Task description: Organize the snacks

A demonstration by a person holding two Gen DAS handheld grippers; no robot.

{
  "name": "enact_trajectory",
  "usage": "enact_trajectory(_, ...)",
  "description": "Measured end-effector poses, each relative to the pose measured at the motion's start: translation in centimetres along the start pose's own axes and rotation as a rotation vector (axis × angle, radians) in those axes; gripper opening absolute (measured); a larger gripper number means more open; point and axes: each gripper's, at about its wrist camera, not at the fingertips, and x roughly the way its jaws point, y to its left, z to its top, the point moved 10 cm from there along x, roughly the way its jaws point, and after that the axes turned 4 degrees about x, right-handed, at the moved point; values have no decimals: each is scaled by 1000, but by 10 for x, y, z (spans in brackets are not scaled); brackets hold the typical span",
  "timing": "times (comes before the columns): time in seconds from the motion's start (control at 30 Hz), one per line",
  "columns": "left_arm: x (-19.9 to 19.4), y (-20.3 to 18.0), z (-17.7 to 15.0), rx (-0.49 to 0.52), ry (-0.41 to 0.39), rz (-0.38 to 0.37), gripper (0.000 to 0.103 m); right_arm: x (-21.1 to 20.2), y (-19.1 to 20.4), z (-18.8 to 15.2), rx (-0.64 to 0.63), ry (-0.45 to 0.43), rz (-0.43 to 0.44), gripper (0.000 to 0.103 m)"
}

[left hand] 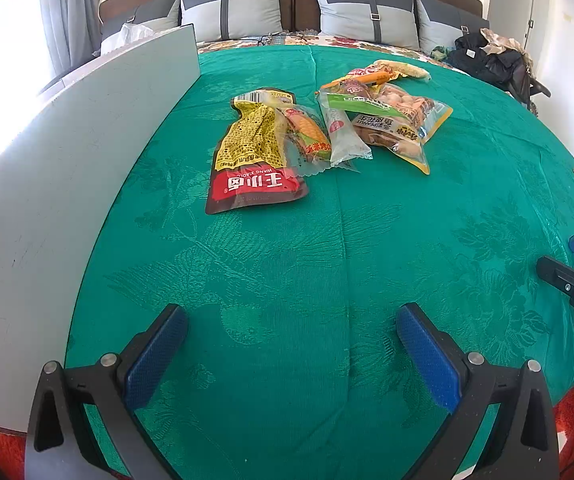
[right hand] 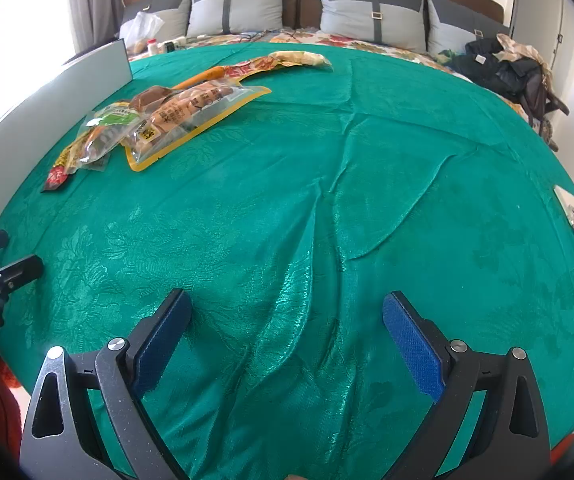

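On the green cloth (left hand: 287, 260) we find the snack packets (left hand: 327, 128) overlapping in a heap well ahead of the left gripper (left hand: 291, 356) and right gripper (right hand: 287, 344), both wide open and empty, so one pinch risks dragging neighbouring slippery wrappers.

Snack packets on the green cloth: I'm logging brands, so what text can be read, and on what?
"WANG XIAOLU", upside down, with large white Chinese characters: red and yellow pouch.
"PEANUT", upside down, beside Chinese characters: yellow-edged peanut bag.
Barcode digits on the pouch's far end: too small.
Print on the other wrappers: too blurred.
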Motion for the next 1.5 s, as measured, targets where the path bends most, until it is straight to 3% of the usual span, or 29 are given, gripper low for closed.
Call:
enact_trajectory(0.53, 2, -1, 3, 4, 0, -6, 103, 2, 1, 2, -4, 3, 2, 99)
enact_trajectory(0.7, 4, 4, 5, 10, 59, -23, 102, 2, 1, 2, -4, 2, 2, 99)
enact_trajectory(0.87, 4, 38, 27, -117, 63, -36, 85, 2, 1, 3, -4, -5, 3, 99)
enact_trajectory(0.97, 11, 50, 50, -124, 64, -13, 72, 2, 1, 3, -4, -6, 3, 99)
enact_trajectory(1.13, 31, 59, 88, -104, 56, 23, 70, 0, 1, 2, -6, -12, 4, 99)
enact_trajectory(1.27, 64, 60, 98, -98, 133, 0, 70, 0, 0, 2, -6, -13, 4, 99)
enact_trajectory(1.43, 75, 53, 109, -67, 142, -7, 67, 0, 0, 2, -6, -16, 4, 99)
enact_trajectory(1.5, 70, 46, 109, -28, 115, -29, 46, 0, 0, 2, -6, -17, 4, 99)
